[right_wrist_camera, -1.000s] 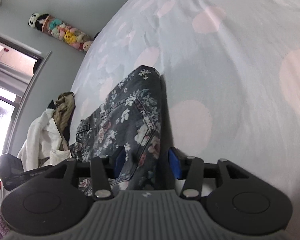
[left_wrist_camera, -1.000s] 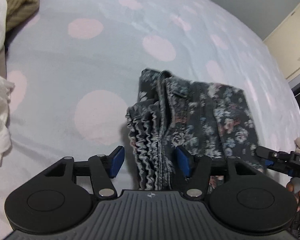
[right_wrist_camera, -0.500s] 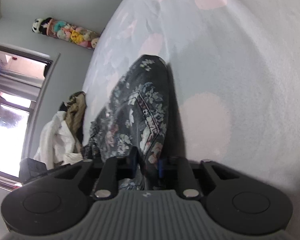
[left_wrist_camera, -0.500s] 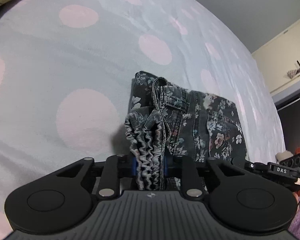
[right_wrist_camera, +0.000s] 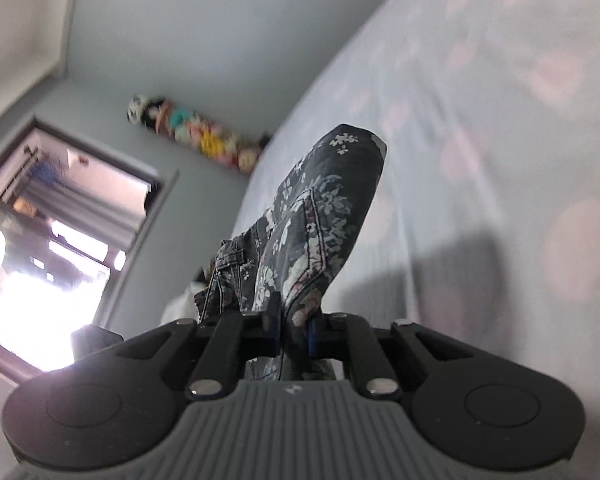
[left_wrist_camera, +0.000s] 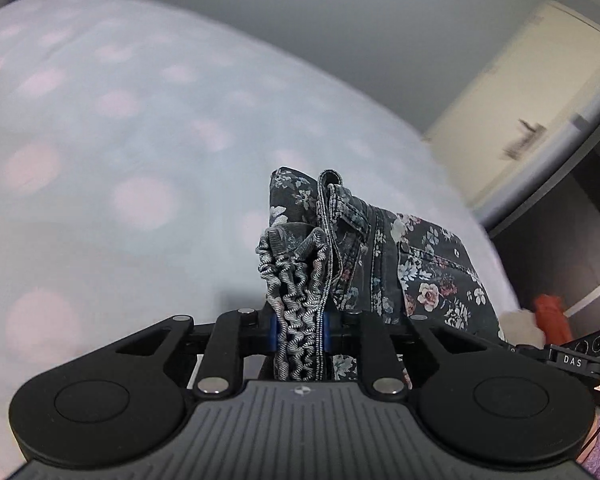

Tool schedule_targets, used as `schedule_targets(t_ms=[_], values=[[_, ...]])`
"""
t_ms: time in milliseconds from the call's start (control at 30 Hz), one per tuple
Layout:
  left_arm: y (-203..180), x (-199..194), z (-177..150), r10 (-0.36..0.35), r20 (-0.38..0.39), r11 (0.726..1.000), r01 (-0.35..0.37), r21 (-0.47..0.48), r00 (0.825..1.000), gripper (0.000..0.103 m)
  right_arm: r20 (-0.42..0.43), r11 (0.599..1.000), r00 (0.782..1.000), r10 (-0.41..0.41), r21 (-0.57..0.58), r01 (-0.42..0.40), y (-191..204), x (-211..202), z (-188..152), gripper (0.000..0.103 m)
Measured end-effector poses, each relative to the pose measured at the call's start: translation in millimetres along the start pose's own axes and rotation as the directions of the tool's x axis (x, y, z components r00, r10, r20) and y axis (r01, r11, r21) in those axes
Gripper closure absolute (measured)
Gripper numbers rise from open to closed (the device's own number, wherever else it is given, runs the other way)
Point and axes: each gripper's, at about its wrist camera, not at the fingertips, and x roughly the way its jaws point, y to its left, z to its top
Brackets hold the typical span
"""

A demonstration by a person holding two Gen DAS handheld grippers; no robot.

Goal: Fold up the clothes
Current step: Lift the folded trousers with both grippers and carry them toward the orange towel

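The left gripper [left_wrist_camera: 300,330] is clamped on the gathered, elasticated waistband of the floral trousers [left_wrist_camera: 416,264], a dark denim garment printed with pale and pink flowers. The ruched band runs straight out from between the blue pads [left_wrist_camera: 274,332], which press on it from both sides. Beyond the pads the folded trousers rise ahead of the gripper and spread to the right of it, one corner standing highest.

The right gripper [right_wrist_camera: 294,330] grips another edge of the same trousers [right_wrist_camera: 320,216]; its jaws are closing, with the cloth pinched between the blue pads [right_wrist_camera: 310,334]. From this grip the garment juts forward and upward, its far end the highest part, and a stitched pocket seam shows on the face just ahead of the jaws.

The trousers hang in front of the polka-dot bedsheet [left_wrist_camera: 100,160], pale blue with pink spots, which fills the background behind and to the left of them in the left wrist view. In the right wrist view a dark shadow [right_wrist_camera: 456,268] lies on the sheet to the right of the trousers. A window [right_wrist_camera: 52,248] shows to the left of the garment, and a row of soft toys [right_wrist_camera: 196,136] sits along the wall above it.
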Motion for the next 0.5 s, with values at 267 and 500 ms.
schedule_targets(t_ms=[267, 500], values=[[-185.3, 77.7, 17.9, -0.196, -0.127, 0.947, 0.222, 0.234, 0.972, 0.086, 0.292, 0.993, 0.949, -0.121, 0.027, 0.118, -8.0, -184.4, 22.7, 0.090], [-366.6, 151.6, 5.8, -0.340, -0.260, 0.818, 0.421, 0.392, 0.904, 0.086, 0.504, 0.962, 0.820, -0.271, 0.148, 0.228, -27.8, -345.3, 29.6, 0.090]])
